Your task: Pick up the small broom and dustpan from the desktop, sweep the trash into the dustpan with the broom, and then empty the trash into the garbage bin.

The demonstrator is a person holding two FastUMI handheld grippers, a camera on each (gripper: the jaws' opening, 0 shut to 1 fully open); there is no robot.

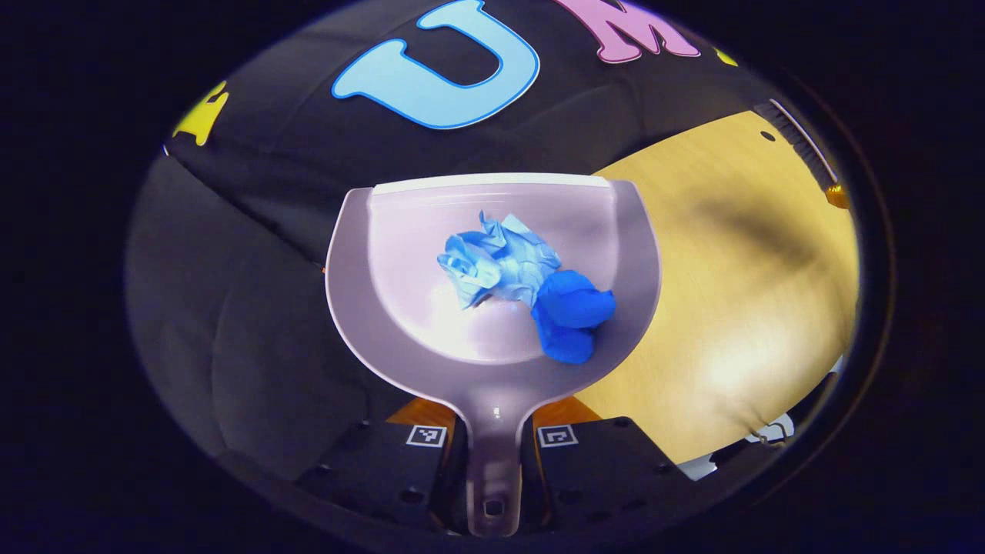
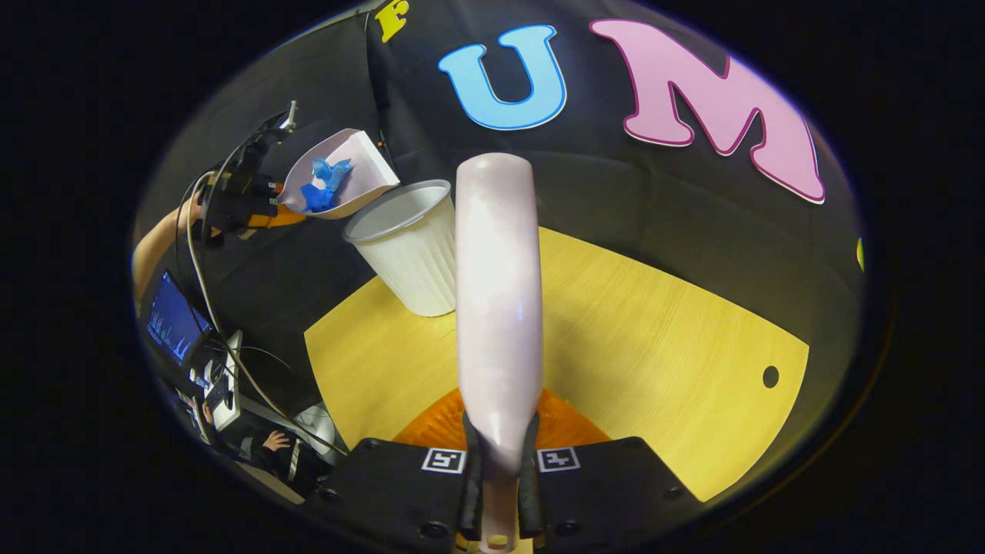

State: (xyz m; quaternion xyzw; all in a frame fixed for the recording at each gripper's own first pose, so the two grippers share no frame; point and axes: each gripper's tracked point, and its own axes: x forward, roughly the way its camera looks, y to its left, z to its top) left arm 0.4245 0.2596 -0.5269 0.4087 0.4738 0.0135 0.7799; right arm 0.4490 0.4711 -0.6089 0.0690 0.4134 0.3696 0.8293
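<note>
Emptying is the step in hand: the dustpan (image 2: 338, 175) is lifted off the counter (image 2: 654, 346) and hangs tilted just above and to the left of the bin (image 2: 412, 246), its open lip toward the rim. Crumpled blue paper (image 1: 500, 261) and a darker blue lump (image 1: 571, 314) lie in the pan's bowl. Next, I judge, the pan needs tipping further forward over the bin's mouth so both pieces slide out. The left gripper (image 1: 492, 462) is closed narrowly on the pan's handle, a finger pressing each side. The right gripper (image 2: 499, 477) is likewise clamped tight on the broom (image 2: 499, 308), held near the counter's front edge, well apart from the bin.
</note>
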